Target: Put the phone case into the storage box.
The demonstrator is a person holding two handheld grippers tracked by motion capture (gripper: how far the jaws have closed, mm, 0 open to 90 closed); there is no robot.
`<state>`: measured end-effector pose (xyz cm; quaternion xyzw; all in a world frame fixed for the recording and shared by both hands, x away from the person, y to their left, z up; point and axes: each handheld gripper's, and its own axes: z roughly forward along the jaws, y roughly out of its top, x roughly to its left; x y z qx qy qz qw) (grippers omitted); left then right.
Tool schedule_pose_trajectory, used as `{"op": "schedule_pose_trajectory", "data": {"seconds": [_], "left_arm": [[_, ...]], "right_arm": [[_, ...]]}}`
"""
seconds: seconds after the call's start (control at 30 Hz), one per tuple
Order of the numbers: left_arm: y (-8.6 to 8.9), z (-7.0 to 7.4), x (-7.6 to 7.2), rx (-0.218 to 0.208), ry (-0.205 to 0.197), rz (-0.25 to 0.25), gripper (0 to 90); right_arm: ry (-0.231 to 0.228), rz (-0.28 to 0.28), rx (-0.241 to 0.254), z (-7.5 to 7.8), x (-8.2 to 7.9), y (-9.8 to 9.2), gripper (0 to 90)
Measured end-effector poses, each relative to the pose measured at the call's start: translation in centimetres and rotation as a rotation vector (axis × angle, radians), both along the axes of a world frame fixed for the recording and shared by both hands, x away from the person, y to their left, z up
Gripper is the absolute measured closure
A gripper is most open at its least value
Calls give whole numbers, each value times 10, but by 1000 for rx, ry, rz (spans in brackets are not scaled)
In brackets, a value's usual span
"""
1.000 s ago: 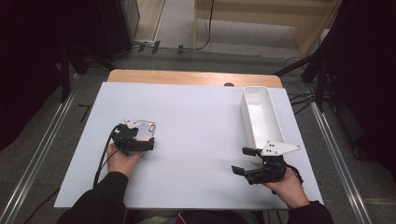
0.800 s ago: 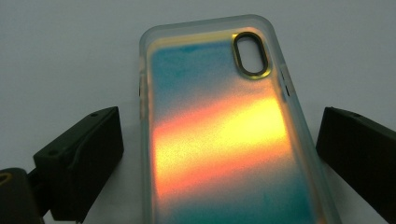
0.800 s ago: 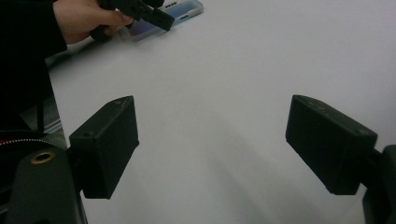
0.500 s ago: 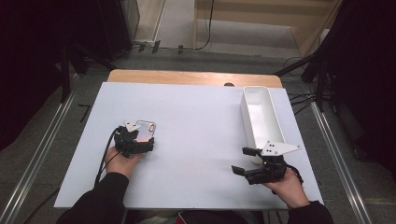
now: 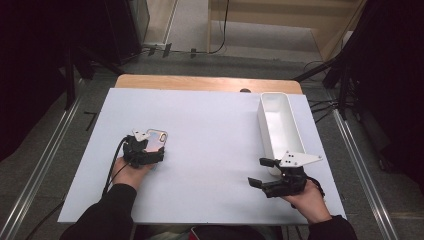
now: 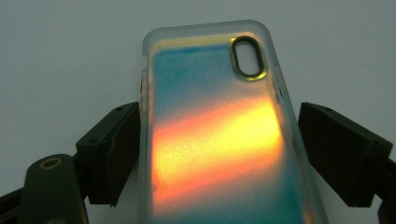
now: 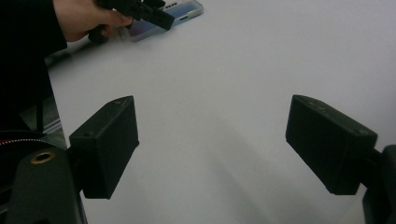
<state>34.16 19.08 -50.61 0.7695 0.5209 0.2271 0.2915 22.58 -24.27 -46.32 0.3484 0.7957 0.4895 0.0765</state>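
Observation:
An iridescent phone case with a clear rim and an oval camera hole lies flat on the white table, at its left. My left gripper straddles the case's lower half. Its jaws have just been closing on the case: the left pad sits at the case's edge, and a narrow gap remains at the right pad. From above, this gripper is low over the table. At the front right, my right gripper stands open over bare table with nothing between its pads.
A long white bin stands at the table's right side, just beyond the right gripper. In the right gripper view, the other hand and the case show far off. Metal rails flank the table.

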Motion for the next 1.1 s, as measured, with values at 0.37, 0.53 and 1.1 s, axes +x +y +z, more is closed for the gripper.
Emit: {"op": "schedule_pose_trajectory", "data": {"seconds": [0.37,0.53,1.1], "left_arm": [[2,2,2,-8,17,-13,159],[5,4,3,-30,32,-5,159],[15,35,8,-230,40,-66,159]], "right_arm": [[0,1,1,0,0,0,158],[2,-2,3,0,0,0,158],[9,-4,3,0,1,-1,158]]}}
